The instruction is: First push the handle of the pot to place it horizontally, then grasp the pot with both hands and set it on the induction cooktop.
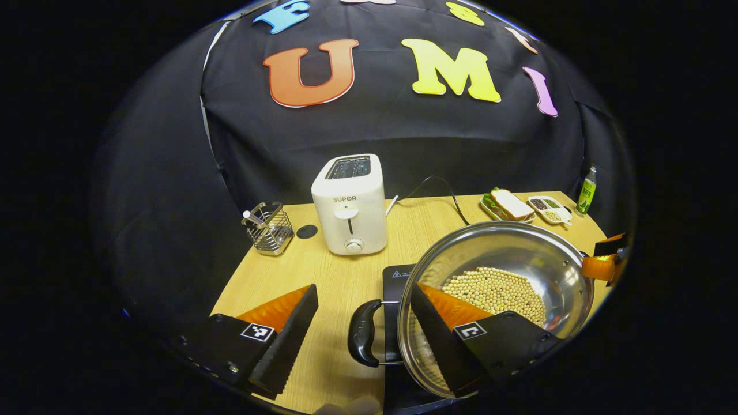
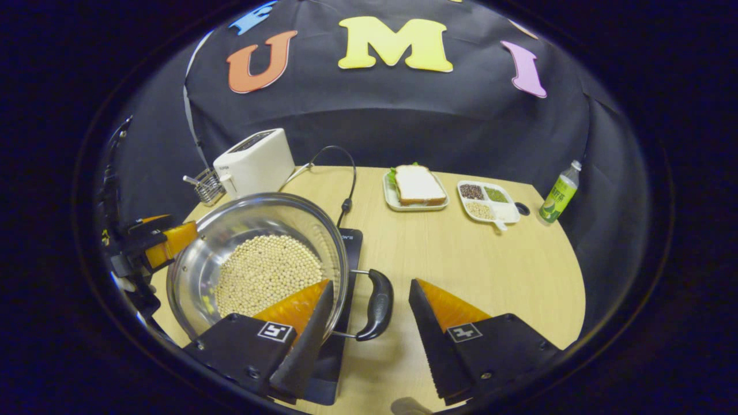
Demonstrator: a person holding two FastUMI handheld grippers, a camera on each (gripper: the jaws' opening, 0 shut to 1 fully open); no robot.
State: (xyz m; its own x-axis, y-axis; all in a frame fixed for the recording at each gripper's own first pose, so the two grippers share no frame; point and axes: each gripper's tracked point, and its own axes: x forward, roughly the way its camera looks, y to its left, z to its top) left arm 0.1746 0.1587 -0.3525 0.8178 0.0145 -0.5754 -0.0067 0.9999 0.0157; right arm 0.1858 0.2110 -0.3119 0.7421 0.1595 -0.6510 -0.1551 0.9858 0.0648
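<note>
Left gripper (image 1: 363,337) is seen spread wide, straddling the pot's near loop handle (image 1: 363,333): one finger outside over the bench (image 1: 323,276), the other inside the pot (image 1: 548,253) rim. No grip is made; the handle sits in the gap untouched.

Right gripper (image 2: 369,323) is likewise released, fingers apart around the opposite loop handle (image 2: 377,304), one finger over the rim, one over bare bench (image 2: 461,253).

Pot (image 2: 259,219) is found resting on the induction cooktop (image 2: 350,242), a dark slab (image 1: 398,272) showing under its edge. Soybeans (image 1: 496,288) are held inside the pot (image 2: 268,271).

Behind that, a white toaster (image 1: 349,204) with its cord (image 1: 438,190) and a wire utensil rack (image 1: 268,229) are seen at the bench's left.

Farther right, a sandwich plate (image 2: 416,185), a divided dish of grains (image 2: 487,202) and a green bottle (image 2: 558,193) are lined up near the back edge.
</note>
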